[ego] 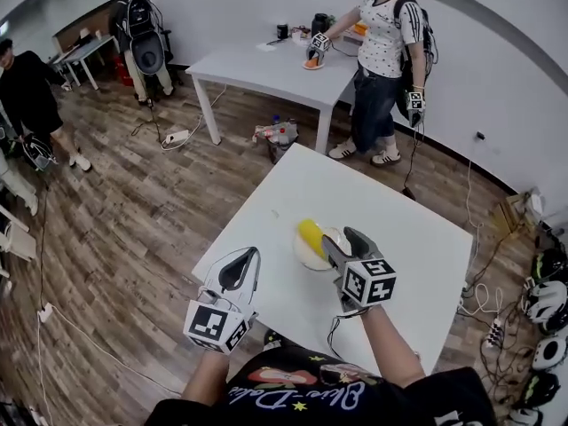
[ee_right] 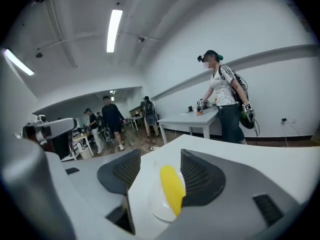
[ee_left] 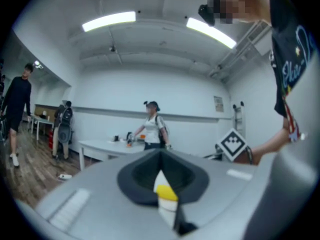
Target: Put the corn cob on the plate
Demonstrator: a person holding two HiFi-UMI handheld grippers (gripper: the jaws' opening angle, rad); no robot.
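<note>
The yellow corn cob (ego: 311,234) lies on a small white plate (ego: 304,256) in the middle of the white table (ego: 404,238). My right gripper (ego: 344,240) is open at the plate's right rim, its fingers level with the cob but not closed on it. In the right gripper view the cob (ee_right: 172,189) and plate (ee_right: 156,208) show between the spread jaws (ee_right: 159,165). My left gripper (ego: 238,270) rests on the table left of the plate, jaws together and empty. Its own view shows the cob (ee_left: 165,192) through a thin slit between the pads.
Behind, a person (ego: 387,51) with grippers stands at a second white table (ego: 266,67). Other people (ego: 27,96) stand at the far left. Cables (ego: 177,137) lie on the wooden floor, and helmets (ego: 543,302) sit at the right.
</note>
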